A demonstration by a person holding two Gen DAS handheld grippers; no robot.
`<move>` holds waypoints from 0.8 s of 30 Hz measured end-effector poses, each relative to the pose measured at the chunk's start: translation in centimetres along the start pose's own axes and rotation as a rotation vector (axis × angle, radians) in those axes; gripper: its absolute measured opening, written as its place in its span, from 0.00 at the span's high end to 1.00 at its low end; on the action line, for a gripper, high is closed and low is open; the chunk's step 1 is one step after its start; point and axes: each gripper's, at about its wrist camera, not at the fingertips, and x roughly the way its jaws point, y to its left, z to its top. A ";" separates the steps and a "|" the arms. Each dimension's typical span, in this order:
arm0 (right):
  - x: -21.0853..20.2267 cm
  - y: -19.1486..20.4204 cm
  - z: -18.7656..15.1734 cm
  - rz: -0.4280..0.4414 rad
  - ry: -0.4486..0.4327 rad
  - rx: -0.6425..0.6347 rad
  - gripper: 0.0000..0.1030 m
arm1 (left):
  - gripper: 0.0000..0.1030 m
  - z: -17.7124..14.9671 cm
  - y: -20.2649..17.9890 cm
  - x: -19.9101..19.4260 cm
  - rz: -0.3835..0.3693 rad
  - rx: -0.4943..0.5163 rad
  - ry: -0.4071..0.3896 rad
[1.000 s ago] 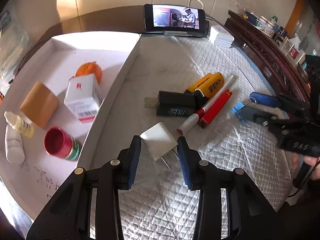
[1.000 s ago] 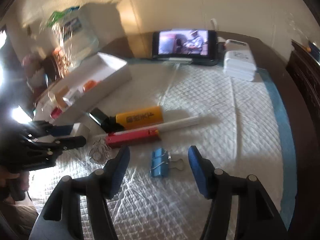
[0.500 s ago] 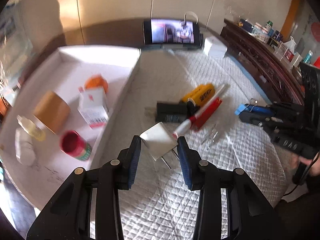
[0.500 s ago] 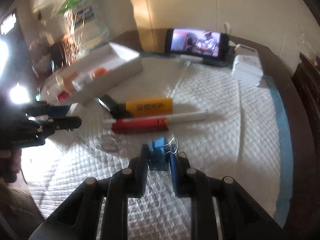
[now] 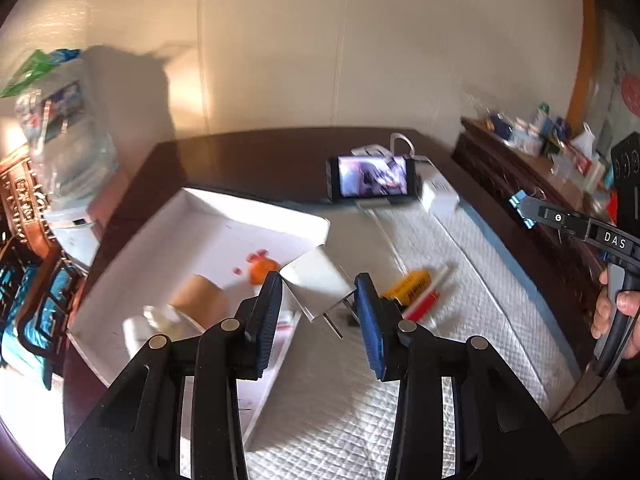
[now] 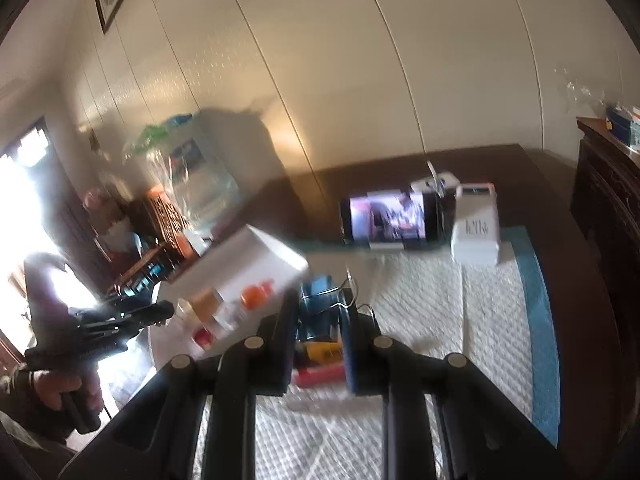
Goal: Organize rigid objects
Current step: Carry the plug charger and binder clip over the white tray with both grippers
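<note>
My left gripper [image 5: 318, 308] is shut on a white plug adapter [image 5: 316, 286] and holds it in the air above the edge of the white tray [image 5: 256, 208]. The tray holds an orange [image 5: 262, 272], a tan cylinder [image 5: 198, 300] and small bottles. My right gripper [image 6: 320, 320] is shut on a blue binder clip [image 6: 320, 300] and holds it raised above the quilted mat; it also shows in the left wrist view [image 5: 524, 210]. A yellow marker [image 5: 408, 286], a white pen and a red bar lie on the mat.
A phone [image 5: 372, 178] playing video leans at the far table edge, a white box [image 5: 440, 196] beside it. A large water bottle [image 5: 60, 152] stands left of the tray. A dark wooden cabinet [image 5: 520, 168] with small items stands to the right.
Both grippers have lifted well up from the mat with their objects. The right gripper closed on the binder clip between the earliest frame and half a second ago.
</note>
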 end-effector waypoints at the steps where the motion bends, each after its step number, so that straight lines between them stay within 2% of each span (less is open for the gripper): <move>1: -0.1 0.2 0.3 0.006 -0.005 -0.002 0.82 | 0.64 0.1 0.6 -0.4 0.007 -0.014 -0.008; 12: 1.4 3.0 2.5 0.080 -0.026 -0.023 0.82 | 0.64 -0.8 6.4 -3.7 0.107 -0.124 -0.047; 24: 3.3 6.8 3.7 0.144 -0.025 -0.069 0.82 | 0.64 -1.0 10.9 -5.1 0.157 -0.187 -0.065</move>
